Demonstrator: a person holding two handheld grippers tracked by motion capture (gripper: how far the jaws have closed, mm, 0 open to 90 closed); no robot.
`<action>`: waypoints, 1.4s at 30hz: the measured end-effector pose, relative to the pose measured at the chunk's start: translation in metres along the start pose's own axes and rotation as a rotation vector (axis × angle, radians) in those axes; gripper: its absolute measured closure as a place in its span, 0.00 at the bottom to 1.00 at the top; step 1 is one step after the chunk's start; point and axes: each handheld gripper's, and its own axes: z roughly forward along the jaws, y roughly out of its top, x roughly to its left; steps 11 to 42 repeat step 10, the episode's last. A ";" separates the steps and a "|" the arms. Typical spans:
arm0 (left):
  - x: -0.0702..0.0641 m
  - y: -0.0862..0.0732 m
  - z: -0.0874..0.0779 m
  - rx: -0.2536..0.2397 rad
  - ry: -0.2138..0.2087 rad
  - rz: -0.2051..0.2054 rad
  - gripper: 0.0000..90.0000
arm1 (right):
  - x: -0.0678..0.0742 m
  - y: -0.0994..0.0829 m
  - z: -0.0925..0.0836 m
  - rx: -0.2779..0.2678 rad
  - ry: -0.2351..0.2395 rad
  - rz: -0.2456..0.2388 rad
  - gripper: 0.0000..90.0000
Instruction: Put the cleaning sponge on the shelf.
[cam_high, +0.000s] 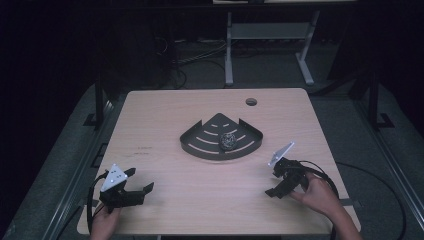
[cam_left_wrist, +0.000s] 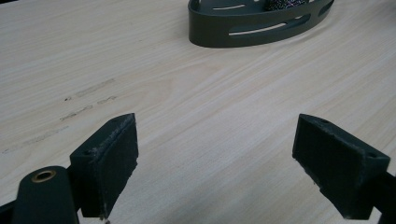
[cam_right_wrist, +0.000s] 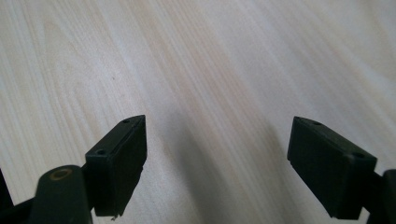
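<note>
Both grippers rest low near the table's (cam_high: 165, 107) front edge — left gripper (cam_high: 134, 193) and right gripper (cam_high: 283, 183) jaws spread, empty. Scouring ball (cam_high: 228, 141) sits inside dark corner caddy (cam_high: 200, 147). Looks unstarted — next: reach forward.

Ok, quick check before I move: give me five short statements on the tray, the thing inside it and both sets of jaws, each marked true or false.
1. The dark fan-shaped tray sits near the middle of the table. True.
2. A small dark scrubber-like ball lies inside the tray. True.
3. The left gripper is shut on the ball. False: in the left gripper view its jaws stand wide apart over bare wood, with the tray well ahead of them.
4. The right gripper is inside the tray. False: it is held at the table's near right, apart from the tray.
5. The right gripper's jaws are open with nothing between them. True.
</note>
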 end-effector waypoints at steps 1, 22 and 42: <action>0.000 0.000 0.000 0.001 -0.001 0.000 0.15 | 0.001 -0.001 0.001 -0.002 0.002 0.001 0.21; 0.000 0.001 0.001 0.000 0.000 0.001 0.15 | 0.005 -0.008 0.005 -0.020 -0.005 0.009 0.21; 0.000 0.001 0.001 0.000 0.000 0.001 0.15 | 0.005 -0.008 0.005 -0.020 -0.005 0.009 0.21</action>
